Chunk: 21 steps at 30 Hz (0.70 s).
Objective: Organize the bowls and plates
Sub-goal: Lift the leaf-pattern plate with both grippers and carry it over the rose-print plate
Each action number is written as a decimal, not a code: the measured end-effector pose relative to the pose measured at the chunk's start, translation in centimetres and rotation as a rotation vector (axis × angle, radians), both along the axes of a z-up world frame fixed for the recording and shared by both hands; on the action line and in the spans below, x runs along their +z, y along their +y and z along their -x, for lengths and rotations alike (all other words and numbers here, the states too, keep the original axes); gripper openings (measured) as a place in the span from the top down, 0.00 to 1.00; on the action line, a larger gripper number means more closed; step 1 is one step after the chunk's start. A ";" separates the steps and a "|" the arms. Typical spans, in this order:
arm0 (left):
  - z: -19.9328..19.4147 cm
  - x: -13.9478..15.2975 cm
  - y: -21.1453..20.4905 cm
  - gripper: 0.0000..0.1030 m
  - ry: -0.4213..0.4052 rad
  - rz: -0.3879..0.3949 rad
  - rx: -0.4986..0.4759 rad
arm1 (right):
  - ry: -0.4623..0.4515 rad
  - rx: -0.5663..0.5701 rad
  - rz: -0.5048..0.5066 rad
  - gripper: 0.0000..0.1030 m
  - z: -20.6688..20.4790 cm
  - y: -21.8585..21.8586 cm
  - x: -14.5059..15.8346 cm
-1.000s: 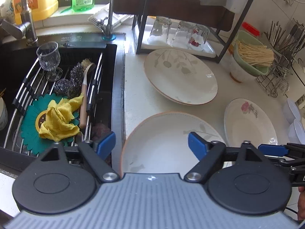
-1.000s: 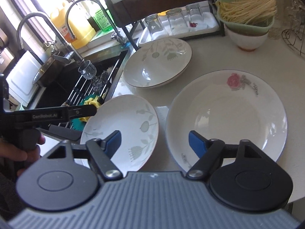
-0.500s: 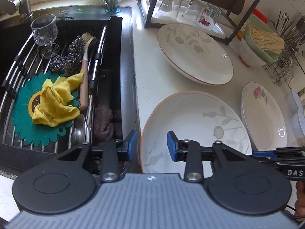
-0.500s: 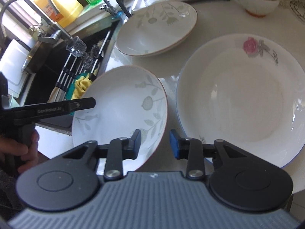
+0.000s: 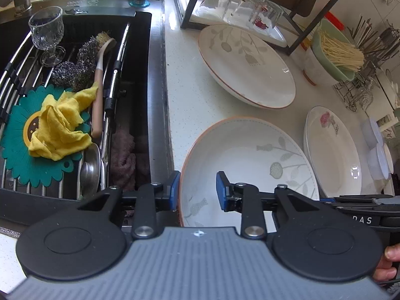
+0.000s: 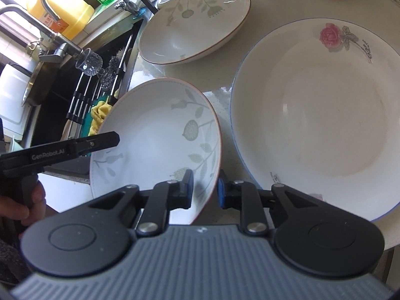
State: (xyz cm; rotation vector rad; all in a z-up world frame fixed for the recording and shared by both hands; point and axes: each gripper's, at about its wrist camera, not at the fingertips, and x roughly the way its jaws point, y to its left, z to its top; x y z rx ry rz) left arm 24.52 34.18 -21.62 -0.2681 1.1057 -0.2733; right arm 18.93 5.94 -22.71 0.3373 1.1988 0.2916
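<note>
A white leaf-pattern plate [image 5: 247,165] with a brown rim sits near the counter's front edge, seen also in the right wrist view [image 6: 155,140]. My left gripper [image 5: 197,190] has its jaws on either side of the plate's left rim, narrowed around it. My right gripper [image 6: 205,187] has its jaws on either side of the plate's right rim, nearly closed on it. A second leaf-pattern plate [image 5: 245,65] lies behind it. A rose-pattern plate [image 6: 322,115] lies to the right, also in the left wrist view [image 5: 332,147].
A black sink [image 5: 75,100] lies left, with a rack, a wine glass [image 5: 47,35], a yellow cloth [image 5: 60,127] and a brush. A dark rack with upturned glasses [image 5: 240,2] stands behind. A green bowl of sticks [image 5: 335,52] sits at the right.
Both grippers moved in onto the near plate's opposite rims and their jaws narrowed from wide open. The plate looks tilted up on its right side in the right wrist view.
</note>
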 end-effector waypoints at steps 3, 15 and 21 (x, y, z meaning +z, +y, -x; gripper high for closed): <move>-0.1 0.4 0.4 0.67 0.014 0.032 0.008 | -0.005 -0.009 -0.005 0.78 -0.2 -0.2 0.4; 0.2 6.5 -1.2 0.67 -0.018 0.077 0.030 | -0.075 -0.010 -0.033 0.78 0.1 -2.1 5.0; 1.2 7.9 -4.9 0.67 -0.031 0.088 0.071 | -0.093 -0.026 -0.068 0.78 0.2 -5.9 6.3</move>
